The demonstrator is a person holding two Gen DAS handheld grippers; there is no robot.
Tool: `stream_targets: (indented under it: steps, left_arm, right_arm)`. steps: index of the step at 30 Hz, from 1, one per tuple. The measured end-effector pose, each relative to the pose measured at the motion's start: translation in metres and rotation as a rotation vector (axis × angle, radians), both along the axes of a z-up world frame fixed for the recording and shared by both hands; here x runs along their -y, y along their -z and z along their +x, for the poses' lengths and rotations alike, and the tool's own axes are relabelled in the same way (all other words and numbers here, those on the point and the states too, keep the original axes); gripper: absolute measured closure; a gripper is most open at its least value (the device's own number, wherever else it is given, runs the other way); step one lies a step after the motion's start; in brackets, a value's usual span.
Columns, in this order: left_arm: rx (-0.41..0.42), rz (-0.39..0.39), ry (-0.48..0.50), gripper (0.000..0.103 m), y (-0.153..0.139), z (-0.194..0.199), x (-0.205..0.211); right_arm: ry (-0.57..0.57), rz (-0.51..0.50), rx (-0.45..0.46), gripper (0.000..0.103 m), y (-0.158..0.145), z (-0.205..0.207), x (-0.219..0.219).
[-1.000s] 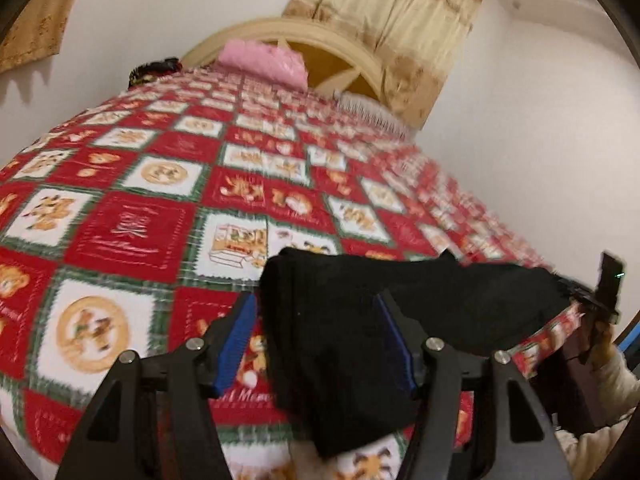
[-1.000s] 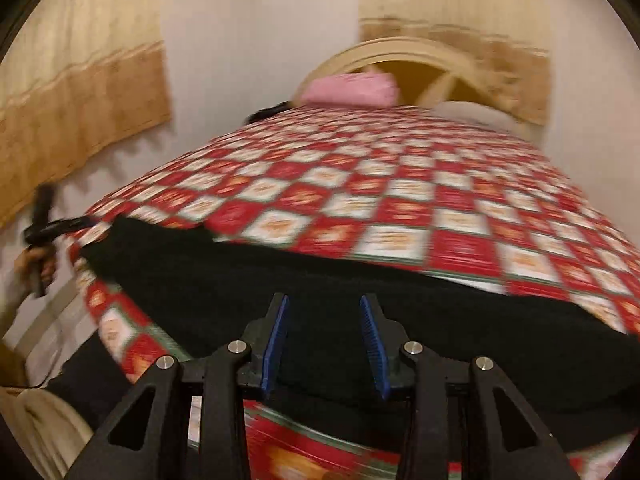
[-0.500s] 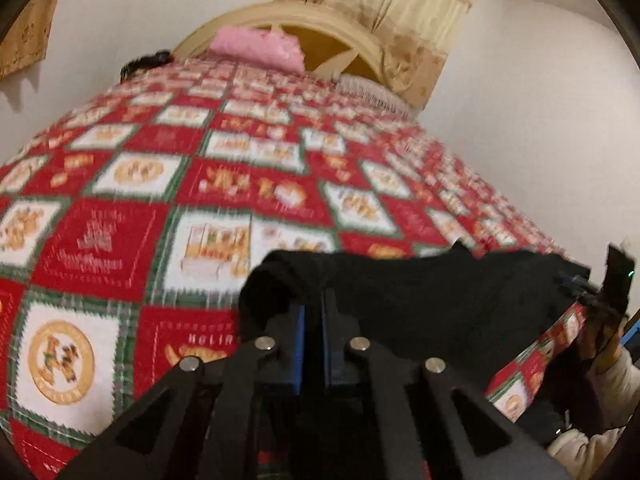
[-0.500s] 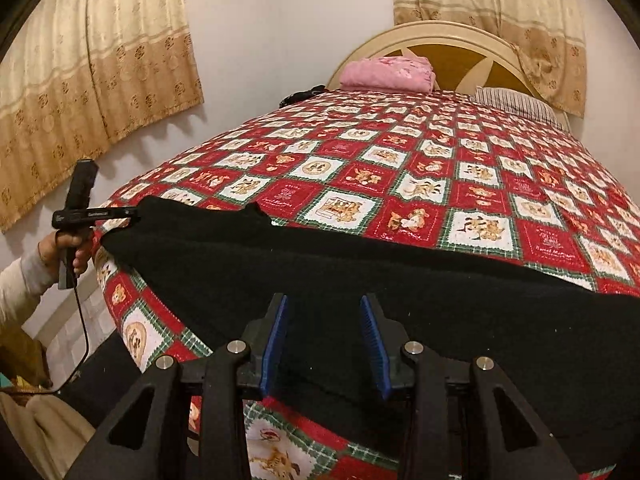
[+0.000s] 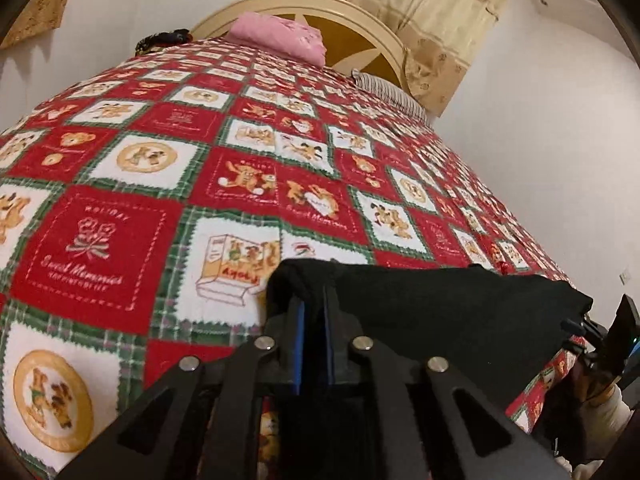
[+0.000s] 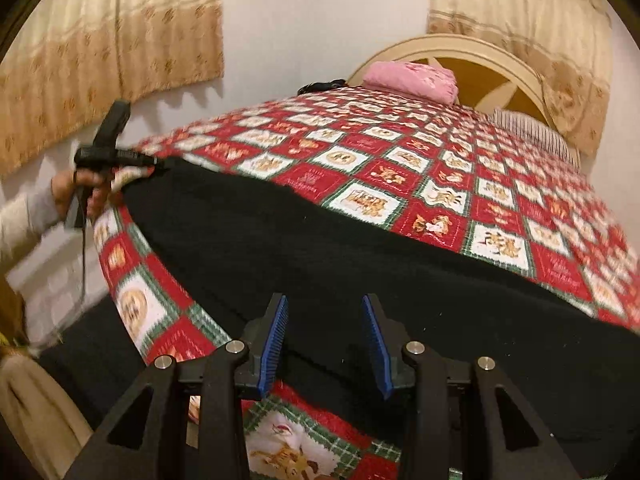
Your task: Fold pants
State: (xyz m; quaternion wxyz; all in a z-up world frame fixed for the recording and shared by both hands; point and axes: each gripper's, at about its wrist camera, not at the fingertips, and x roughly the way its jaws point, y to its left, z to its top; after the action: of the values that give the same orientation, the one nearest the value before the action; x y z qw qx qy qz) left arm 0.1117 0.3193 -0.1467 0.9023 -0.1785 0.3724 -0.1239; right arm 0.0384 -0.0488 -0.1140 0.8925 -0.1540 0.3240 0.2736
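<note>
Now pinching one end of the black pants (image 5: 460,308) at the bed's near edge.
I'm clamping my left gripper (image 5: 312,312) on fabric while my right gripper (image 6: 324,340) is hovering spread; one-sided lifting could skew the fold.

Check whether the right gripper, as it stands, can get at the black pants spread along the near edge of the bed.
Probably yes. The right gripper hangs with jaws open directly over the black pants, and nothing lies between them. The left gripper already pinches the far end, well clear of it.

White walls (image 6: 280,20), beige curtains (image 6: 112,52), cream headboard (image 6: 460,48), quilted bed (image 5: 240,160).
</note>
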Motion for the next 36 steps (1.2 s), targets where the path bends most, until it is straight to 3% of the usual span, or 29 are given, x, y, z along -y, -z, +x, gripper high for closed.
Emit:
stream_targets:
  steps: [6,11,13,15,17,23,29,34,36]
  left_arm:
    - [-0.008,0.0,-0.01,0.088,0.001,0.0,-0.003]
    - [-0.018,-0.011,-0.007,0.088,0.004,0.004,-0.004]
    - [-0.021,-0.022,-0.007,0.088,0.005,0.005,-0.006]
    - [-0.023,-0.026,-0.006,0.088,0.005,0.005,-0.007]
    - [-0.025,-0.028,-0.006,0.088,0.005,0.005,-0.007]
    - [-0.026,-0.042,-0.001,0.088,0.006,0.006,-0.008]
    - [-0.029,-0.065,0.002,0.087,0.007,0.003,-0.011]
    - [0.03,0.082,-0.025,0.087,-0.011,-0.012,-0.001]
    - [0.067,0.135,-0.025,0.082,-0.024,-0.021,0.006]
  right_arm:
    - [-0.097,-0.157,0.009,0.063,0.024,-0.004,-0.027]
    - [-0.112,-0.316,0.083,0.063,0.043,-0.008,-0.042]
    - [-0.093,-0.303,0.074,0.065,0.041,-0.003,-0.039]
    - [-0.079,-0.265,0.053,0.09,0.035,0.001,-0.035]
    - [-0.071,-0.253,0.048,0.099,0.029,0.002,-0.034]
    - [-0.106,-0.27,0.079,0.1,0.006,-0.022,-0.041]
    - [-0.098,-0.351,0.042,0.1,0.053,-0.018,-0.047]
    - [-0.08,-0.302,0.037,0.1,0.045,-0.018,-0.042]
    - [-0.079,-0.283,0.021,0.098,0.047,-0.017,-0.038]
